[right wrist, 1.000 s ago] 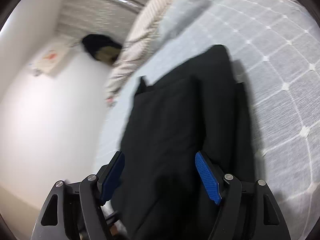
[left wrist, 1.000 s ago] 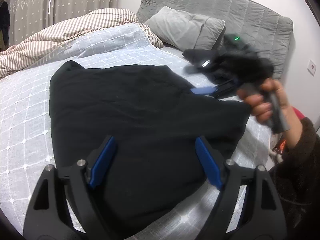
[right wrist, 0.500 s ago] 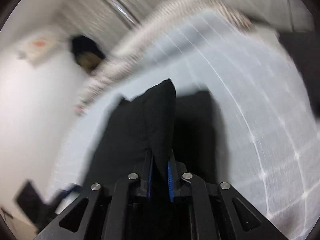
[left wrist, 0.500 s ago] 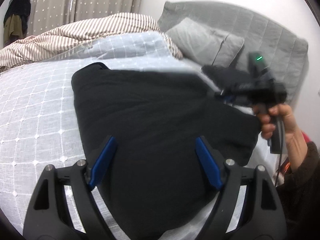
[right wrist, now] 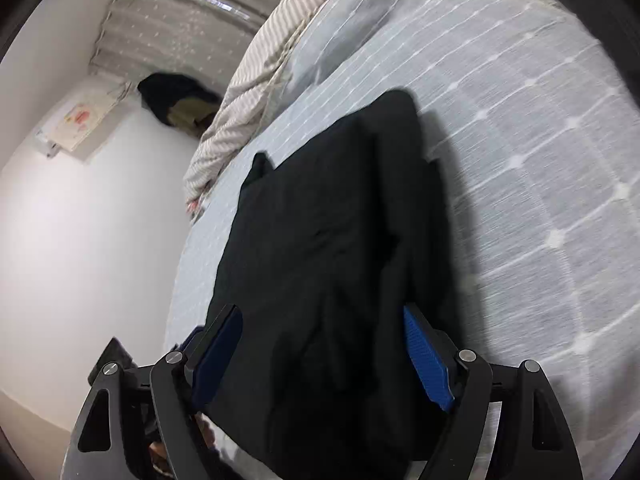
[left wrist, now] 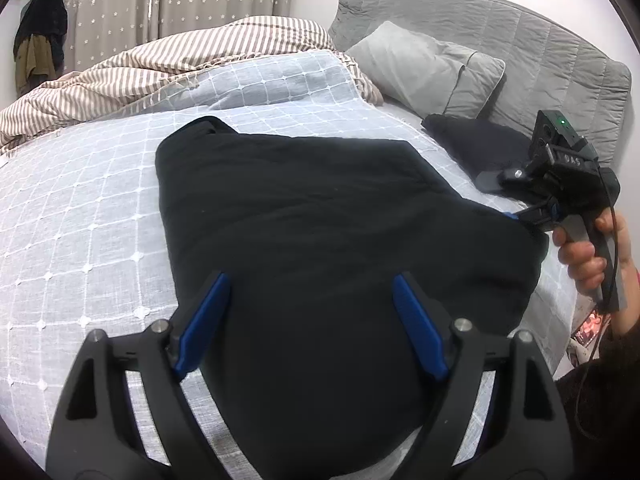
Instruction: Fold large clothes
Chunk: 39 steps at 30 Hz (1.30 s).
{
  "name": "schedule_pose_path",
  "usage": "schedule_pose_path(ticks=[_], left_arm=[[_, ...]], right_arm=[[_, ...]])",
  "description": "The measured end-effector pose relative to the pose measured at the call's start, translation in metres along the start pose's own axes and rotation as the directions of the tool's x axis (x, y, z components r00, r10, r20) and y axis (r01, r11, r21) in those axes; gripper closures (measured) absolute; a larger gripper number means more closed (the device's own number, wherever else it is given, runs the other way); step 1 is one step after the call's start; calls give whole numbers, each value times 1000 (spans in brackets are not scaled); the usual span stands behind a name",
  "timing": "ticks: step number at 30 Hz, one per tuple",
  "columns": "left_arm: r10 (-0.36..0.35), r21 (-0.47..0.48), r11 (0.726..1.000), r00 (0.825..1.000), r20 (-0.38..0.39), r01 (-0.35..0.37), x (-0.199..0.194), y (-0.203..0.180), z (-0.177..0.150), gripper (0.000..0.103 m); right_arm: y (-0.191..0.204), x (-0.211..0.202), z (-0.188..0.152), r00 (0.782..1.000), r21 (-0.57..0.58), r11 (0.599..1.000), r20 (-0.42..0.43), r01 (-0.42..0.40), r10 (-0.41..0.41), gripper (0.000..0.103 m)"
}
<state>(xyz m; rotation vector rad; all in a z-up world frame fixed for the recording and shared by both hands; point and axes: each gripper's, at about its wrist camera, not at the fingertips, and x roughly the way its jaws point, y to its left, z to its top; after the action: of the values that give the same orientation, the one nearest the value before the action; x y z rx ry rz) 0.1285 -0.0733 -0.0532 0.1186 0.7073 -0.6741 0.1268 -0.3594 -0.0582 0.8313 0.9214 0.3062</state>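
A large black garment [left wrist: 320, 232] lies folded into a rough rectangle on the light blue checked bedspread [left wrist: 72, 216]. My left gripper [left wrist: 308, 320] is open and empty, its blue pads over the garment's near edge. My right gripper [right wrist: 324, 356] is open with the garment's right end [right wrist: 332, 240] between and below its pads, holding nothing. In the left wrist view the right gripper [left wrist: 516, 216] shows at the garment's right edge, held by a hand.
A striped duvet [left wrist: 160, 64] is bunched at the far side of the bed. A grey pillow [left wrist: 424, 68] leans on the grey headboard [left wrist: 540, 56]. Another dark garment [left wrist: 476, 140] lies near the pillow. Curtains and hanging clothes [left wrist: 40, 36] are behind.
My right gripper was shut on the garment's edge half a second ago, lifting it; now it is open and the garment lies flat. My left gripper stayed open near the near edge.
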Motion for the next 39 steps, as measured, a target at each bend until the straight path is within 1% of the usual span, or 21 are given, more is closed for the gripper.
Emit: schedule_pose_path(ticks=[1, 2, 4, 5, 6, 7, 9, 11, 13, 14, 17, 18, 20, 21, 24, 27, 28, 32, 36, 38, 39], left_arm=[[2, 2, 1000, 1000, 1, -2, 0, -1, 0, 18], [5, 7, 1000, 1000, 2, -5, 0, -2, -1, 18], [14, 13, 1000, 1000, 2, -14, 0, -3, -1, 18], [20, 16, 1000, 1000, 2, -20, 1, -3, -1, 18], [27, 16, 999, 1000, 1, -27, 1, -3, 0, 18], [32, 13, 999, 1000, 0, -32, 1, -3, 1, 18], [19, -25, 1000, 1000, 11, -19, -2, 1, 6, 17], [18, -82, 996, 1000, 19, -16, -6, 10, 11, 10], [23, -133, 991, 1000, 12, -22, -6, 21, 13, 10], [24, -146, 989, 1000, 5, -23, -5, 25, 13, 10], [16, -200, 979, 997, -69, -30, 9, 43, 12, 9], [-3, -222, 975, 997, -81, -15, 12, 47, 12, 9], [-69, -311, 950, 992, -102, 34, 18, 63, 11, 8], [-113, -374, 925, 987, -110, 64, 22, 73, 11, 8], [-223, -482, 864, 969, -105, 147, 35, 88, 8, 8], [-302, -545, 816, 946, -120, 191, 53, 94, 4, 8], [-335, -571, 794, 934, -121, 210, 62, 95, 1, 8], [-376, -614, 754, 920, -114, 232, 76, 95, -4, 5], [-419, -649, 715, 903, -100, 260, 89, 97, -9, 4], [-470, -693, 661, 879, -83, 288, 99, 101, -14, 4], [-499, -721, 624, 864, -72, 301, 104, 104, -17, 4]], right_arm=[[3, 7, 0, 999, -19, 999, -15, 49, -49, 23], [7, 17, -1, 988, -55, 987, -33, 150, -152, 27], [13, 25, -5, 976, -97, 973, -38, 210, -214, 42], [18, 23, -6, 977, -114, 972, -27, 207, -211, 61], [23, 19, -6, 977, -126, 969, -8, 210, -213, 72], [29, 8, -12, 977, -153, 965, 29, 213, -211, 75], [50, -19, -13, 979, -215, 959, 127, 184, -159, 78], [50, -41, -7, 971, -201, 965, 205, 166, -124, 78], [33, -41, 1, 955, -165, 959, 224, 232, -193, 78], [15, -33, 2, 950, -136, 951, 186, 277, -250, 73], [-19, -9, -3, 953, -76, 951, 65, 301, -297, 50], [-21, -12, -5, 954, -65, 953, 74, 297, -292, 44], [-19, -27, -3, 961, -50, 963, 94, 265, -260, 34], [-20, -33, -2, 966, -44, 970, 111, 240, -234, 28], [-35, -43, 3, 976, 30, 986, 141, 162, -165, 24], [-56, -41, 9, 989, 134, 989, 126, 54, -71, 24], [-65, -37, 10, 993, 166, 986, 112, 14, -33, 24], [-76, -15, 15, 997, 230, 970, 49, -76, 66, 24], [-90, 4, 18, 987, 279, 947, 26, -158, 157, 23], [-99, 19, 16, 984, 306, 936, 11, -174, 179, 22], [-99, 22, 16, 983, 299, 937, 19, -180, 183, 23]])
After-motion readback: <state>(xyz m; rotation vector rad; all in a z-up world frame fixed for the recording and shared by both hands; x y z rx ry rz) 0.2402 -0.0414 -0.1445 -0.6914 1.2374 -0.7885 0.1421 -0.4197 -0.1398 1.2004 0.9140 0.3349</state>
